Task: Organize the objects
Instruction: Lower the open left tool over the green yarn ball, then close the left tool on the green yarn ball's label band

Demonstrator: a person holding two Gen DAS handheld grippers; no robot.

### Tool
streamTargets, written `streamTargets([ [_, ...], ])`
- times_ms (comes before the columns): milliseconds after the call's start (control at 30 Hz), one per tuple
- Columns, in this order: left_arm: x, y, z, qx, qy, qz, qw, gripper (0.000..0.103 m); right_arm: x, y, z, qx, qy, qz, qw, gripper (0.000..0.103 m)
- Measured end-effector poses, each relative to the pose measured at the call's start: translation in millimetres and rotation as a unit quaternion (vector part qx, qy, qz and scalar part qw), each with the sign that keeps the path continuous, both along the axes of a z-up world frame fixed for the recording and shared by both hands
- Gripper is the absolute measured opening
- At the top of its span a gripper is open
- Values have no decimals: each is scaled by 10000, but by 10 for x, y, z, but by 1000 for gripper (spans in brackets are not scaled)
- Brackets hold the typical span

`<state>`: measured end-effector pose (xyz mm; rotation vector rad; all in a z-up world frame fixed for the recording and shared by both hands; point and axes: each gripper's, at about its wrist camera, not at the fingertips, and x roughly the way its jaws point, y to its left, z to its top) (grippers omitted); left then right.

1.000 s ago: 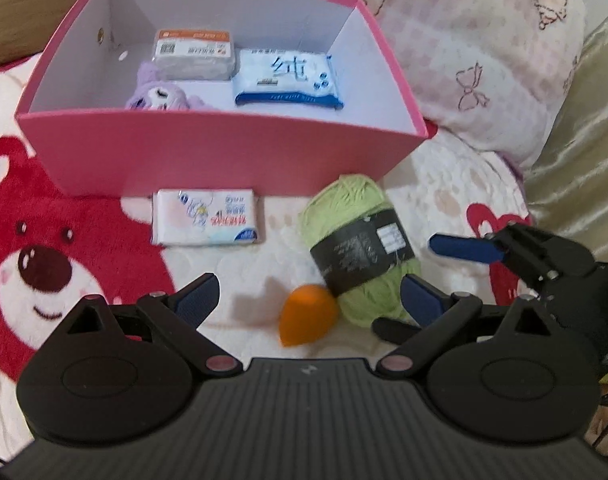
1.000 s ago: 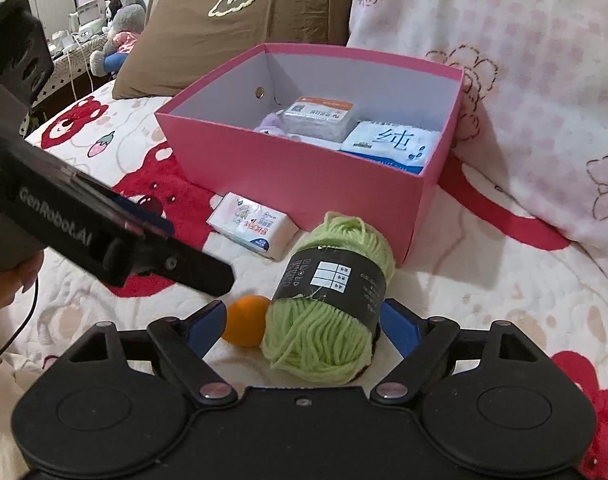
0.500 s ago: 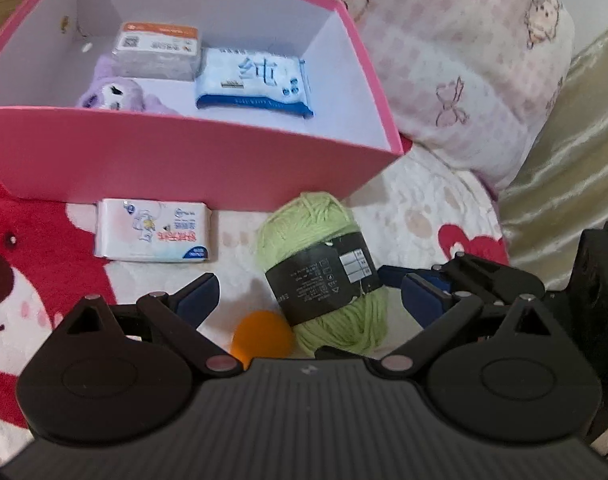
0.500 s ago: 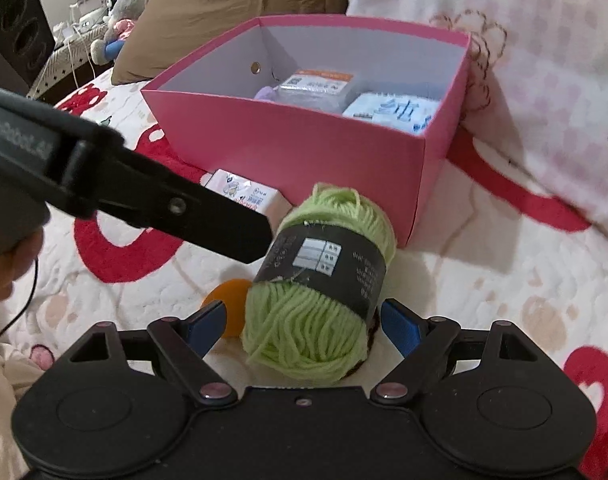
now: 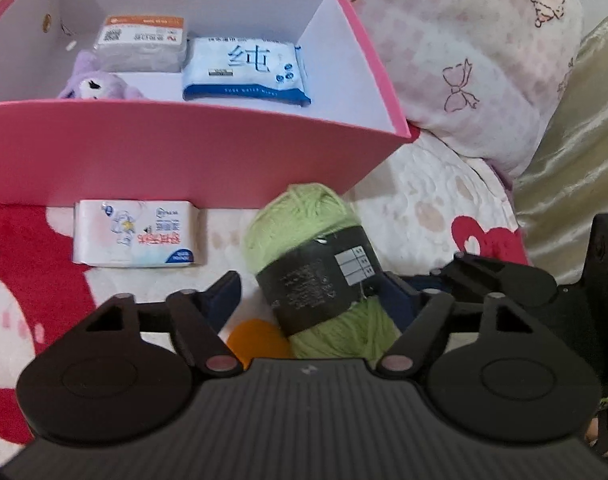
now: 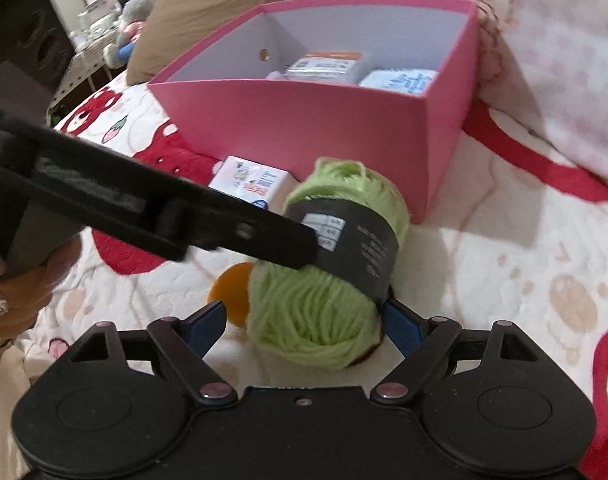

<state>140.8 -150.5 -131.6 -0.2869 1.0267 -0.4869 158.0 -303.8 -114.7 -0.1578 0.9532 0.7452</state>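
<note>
A green yarn ball with a black label lies on the bedspread in front of the pink box. It also shows in the right wrist view. An orange sponge lies beside it, and a white tissue pack lies against the box front. My left gripper is open around the yarn and sponge. My right gripper is open with the yarn between its fingers. The box holds a blue wipes pack, a grey pack and a purple plush toy.
A pink checked pillow lies behind and right of the box. A gold cushion is at the far right. A brown pillow stands behind the box in the right wrist view. The bedspread has red bear prints.
Both grippers have moved forward and closer to the yarn ball, which now sits between the fingers of each. The left gripper's arm now crosses in front of the yarn in the right view.
</note>
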Motion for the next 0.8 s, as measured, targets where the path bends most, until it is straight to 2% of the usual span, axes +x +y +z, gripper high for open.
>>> streamTargets([
  [67,7,-14,-11,-72,17,15,10000,67,21,25,4,-51,-34,47,10000,88],
  [200,42,-45,-77,-132,220,107,9996,67,108,-10,-53,17,85,-96,9999,87],
  [333,34,-70,-116,-328,245,147,9991,61,198,-96,-108,234,293,-369,9986,75],
  [533,-25,-237,23,-58,59,13,10000,59,171,-224,-104,572,316,-498,9966,66],
  [667,-114,-250,99,-172,92,83,9998,59,46,-237,-10,545,83,-512,9972,65],
  [800,-238,-280,199,-232,39,74,9997,59,-33,-315,95,624,167,-592,9962,66],
])
